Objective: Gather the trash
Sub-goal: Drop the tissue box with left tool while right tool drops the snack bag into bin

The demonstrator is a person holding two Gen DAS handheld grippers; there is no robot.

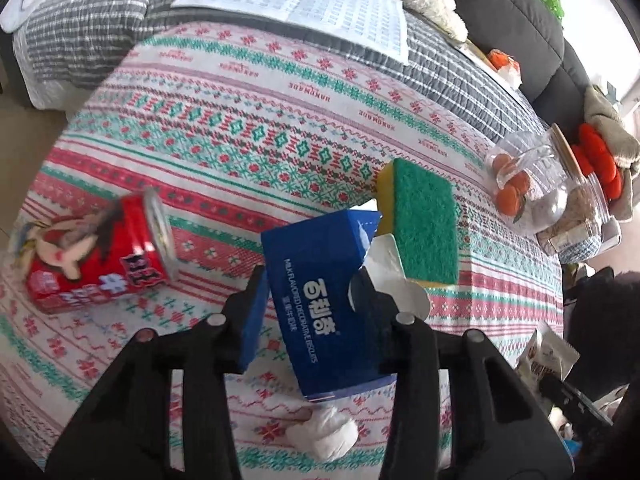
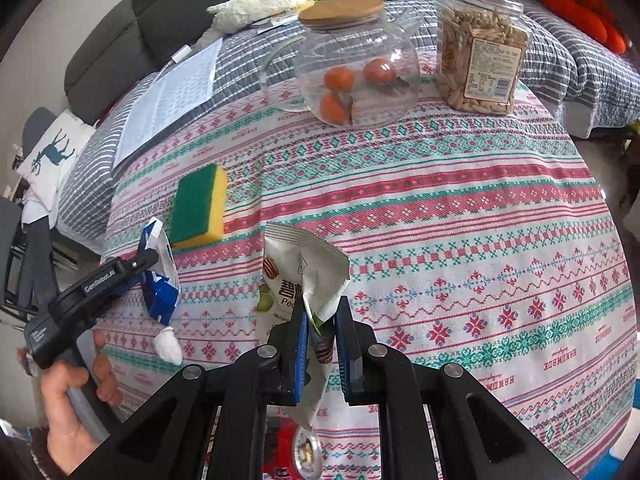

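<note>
Left tongs (image 1: 316, 300): clamped on the blue biscuit box (image 1: 324, 300), lifted clear of the tabletop (image 1: 280, 152).
Right tongs (image 2: 322, 344): pinching the white snack bag (image 2: 304, 272), which stands up between the pads and hangs down below them.
Blue biscuit box: tilted, torn flap open at the far end; seen in the right wrist view to the left of the right tongs.
Red can (image 1: 100, 248): lying on its side, left of the left tongs, apart from the box.
Crumpled tissue (image 1: 324, 434): on the tabletop directly beneath the held box.
Sponge (image 1: 420, 220): green face up, just beyond the box's far end.
Glass jar (image 2: 352, 68): cork lid, oranges inside, far ahead of the right tongs.
Plastic nut jar (image 2: 480, 52): right of the glass jar, close beside it.
</note>
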